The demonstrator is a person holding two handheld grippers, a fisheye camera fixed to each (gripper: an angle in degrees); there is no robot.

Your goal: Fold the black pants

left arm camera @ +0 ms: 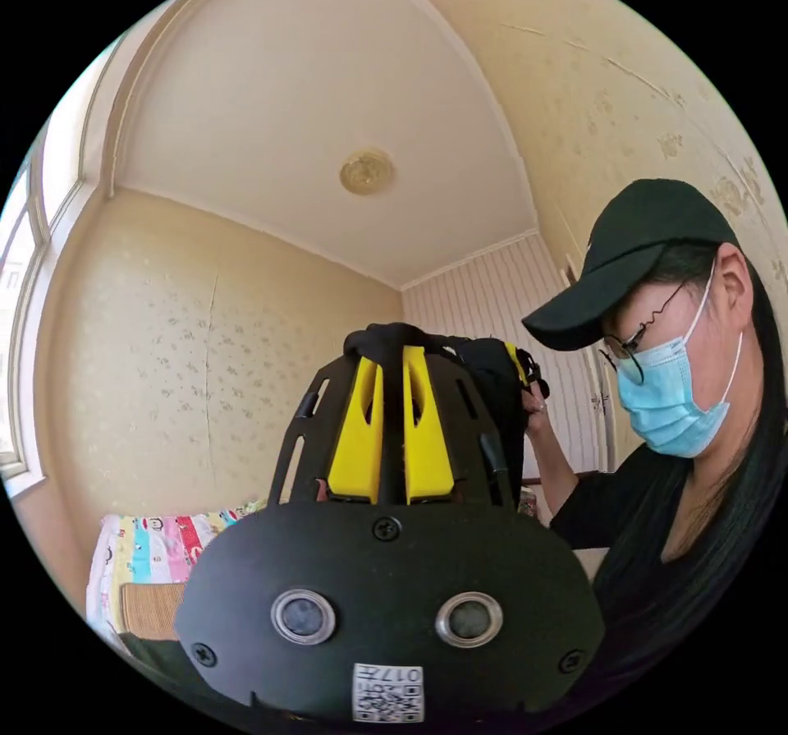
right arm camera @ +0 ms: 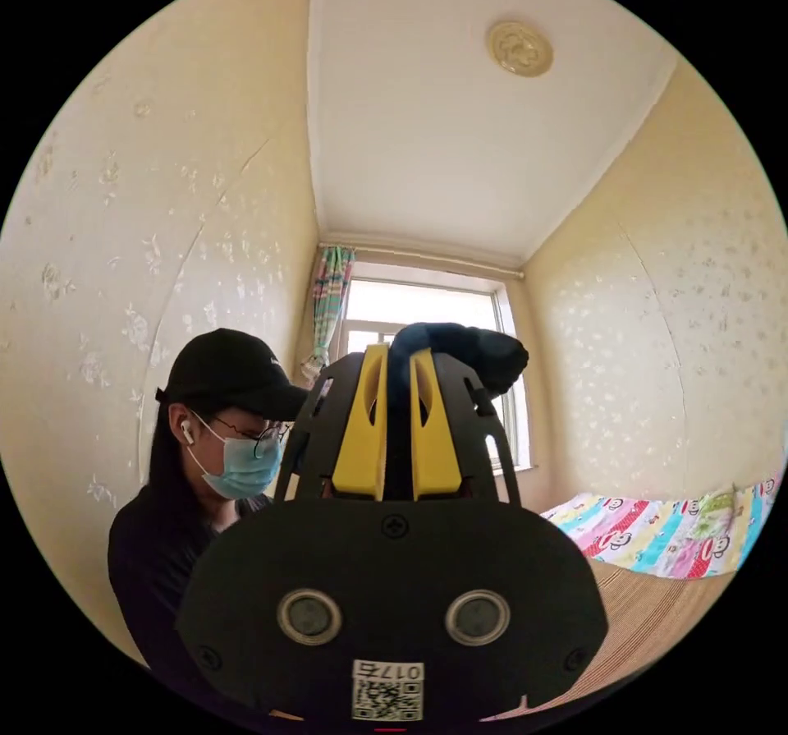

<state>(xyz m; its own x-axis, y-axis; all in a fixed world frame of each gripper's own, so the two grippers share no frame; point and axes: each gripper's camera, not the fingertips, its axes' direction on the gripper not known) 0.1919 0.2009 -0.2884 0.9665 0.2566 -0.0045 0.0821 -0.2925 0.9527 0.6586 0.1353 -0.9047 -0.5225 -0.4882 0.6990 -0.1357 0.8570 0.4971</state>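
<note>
My left gripper (left arm camera: 392,357) is clamped narrow on a bunch of the black pants (left arm camera: 476,374), raised toward the ceiling; my right gripper (right arm camera: 399,357) pinches another fold of it near the window (right arm camera: 427,312) — the person (left arm camera: 681,406) leans close on the right; bed (right arm camera: 657,538) low behind.

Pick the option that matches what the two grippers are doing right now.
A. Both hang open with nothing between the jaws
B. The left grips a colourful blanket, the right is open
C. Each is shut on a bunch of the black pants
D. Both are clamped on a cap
C: the left gripper and the right gripper each have their yellow jaws pressed on a fold of the black pants, which bunches out above the tips.
</note>
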